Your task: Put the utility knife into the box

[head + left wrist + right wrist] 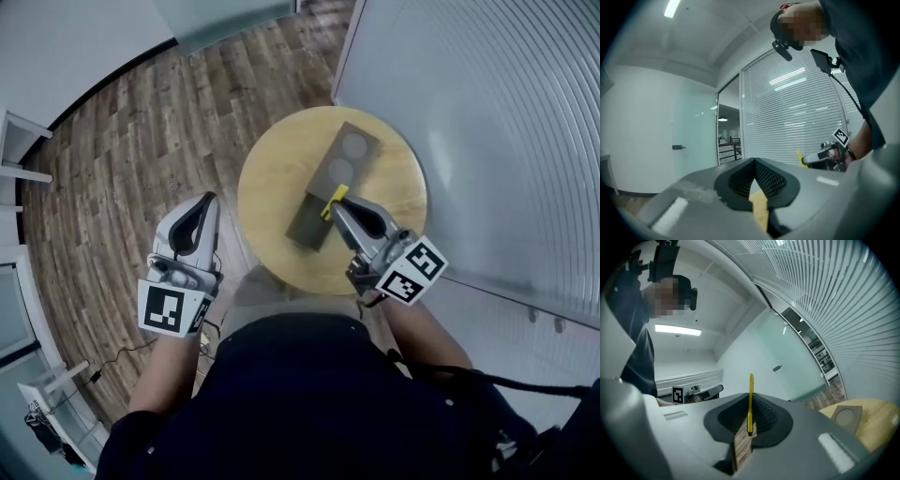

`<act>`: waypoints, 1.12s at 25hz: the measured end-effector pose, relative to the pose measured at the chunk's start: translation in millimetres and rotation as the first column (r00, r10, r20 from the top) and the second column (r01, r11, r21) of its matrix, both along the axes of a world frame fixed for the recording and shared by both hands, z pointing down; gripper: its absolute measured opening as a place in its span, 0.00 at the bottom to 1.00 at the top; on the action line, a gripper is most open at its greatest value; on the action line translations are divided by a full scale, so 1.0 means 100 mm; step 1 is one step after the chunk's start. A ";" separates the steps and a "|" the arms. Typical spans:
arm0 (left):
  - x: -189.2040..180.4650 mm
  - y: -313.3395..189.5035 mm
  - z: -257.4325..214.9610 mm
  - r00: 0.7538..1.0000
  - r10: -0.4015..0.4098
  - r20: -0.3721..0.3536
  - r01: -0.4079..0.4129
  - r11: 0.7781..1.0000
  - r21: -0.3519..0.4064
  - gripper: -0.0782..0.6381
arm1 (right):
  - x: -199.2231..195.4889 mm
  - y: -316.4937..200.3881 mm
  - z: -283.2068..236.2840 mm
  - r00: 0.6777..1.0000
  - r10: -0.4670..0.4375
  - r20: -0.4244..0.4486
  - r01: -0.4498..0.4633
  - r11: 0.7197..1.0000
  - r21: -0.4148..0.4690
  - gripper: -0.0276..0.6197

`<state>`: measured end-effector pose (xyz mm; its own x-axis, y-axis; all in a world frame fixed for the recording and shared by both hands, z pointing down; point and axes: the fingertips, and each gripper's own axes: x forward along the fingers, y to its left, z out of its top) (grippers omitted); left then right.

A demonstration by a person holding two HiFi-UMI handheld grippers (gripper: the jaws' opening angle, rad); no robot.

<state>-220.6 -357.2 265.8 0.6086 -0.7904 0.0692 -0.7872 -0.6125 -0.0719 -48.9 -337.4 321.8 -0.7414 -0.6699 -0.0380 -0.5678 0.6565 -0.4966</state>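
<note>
A slim yellow utility knife (335, 199) sticks out past the tips of my right gripper (337, 207), which is shut on it above the near part of the box. The box (313, 221) is a long dark grey tray with two round recesses, lying on the round wooden table (272, 178). In the right gripper view the knife (750, 397) stands on edge between the pads, with the box (847, 416) low at the right. My left gripper (210, 199) hangs over the floor left of the table, shut and empty. In the left gripper view the knife (800, 158) shows at the tip of the right gripper (804, 160).
Wood-plank floor (141, 141) surrounds the table on the left. A glass wall with white blinds (487, 103) runs close behind and to the right of the table. White furniture (19, 150) stands at the far left. My own body fills the bottom of the head view.
</note>
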 end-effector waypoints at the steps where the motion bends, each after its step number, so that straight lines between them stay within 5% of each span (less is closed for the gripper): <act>1: 0.02 -0.04 0.05 1.000 0.023 0.001 -0.023 1.000 0.007 0.11 | 0.00 -0.01 0.04 1.000 0.016 -0.011 -0.016 1.000 -0.002 0.09; 14: 0.37 -0.21 0.75 0.963 0.270 -0.008 -0.269 0.957 -0.104 0.11 | -0.06 0.14 0.72 0.978 0.199 -0.056 -0.205 0.968 -0.146 0.09; 28: 0.55 -0.03 1.89 0.929 0.370 0.015 -0.356 0.904 -0.238 0.11 | -0.12 0.18 1.86 0.968 0.235 -0.090 -0.251 0.922 -0.296 0.09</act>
<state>-165.6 -360.5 455.2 0.8397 -0.4739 0.2651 -0.5057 -0.8603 0.0640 -60.8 -319.4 508.2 -0.5501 -0.8032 0.2287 -0.7209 0.3184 -0.6156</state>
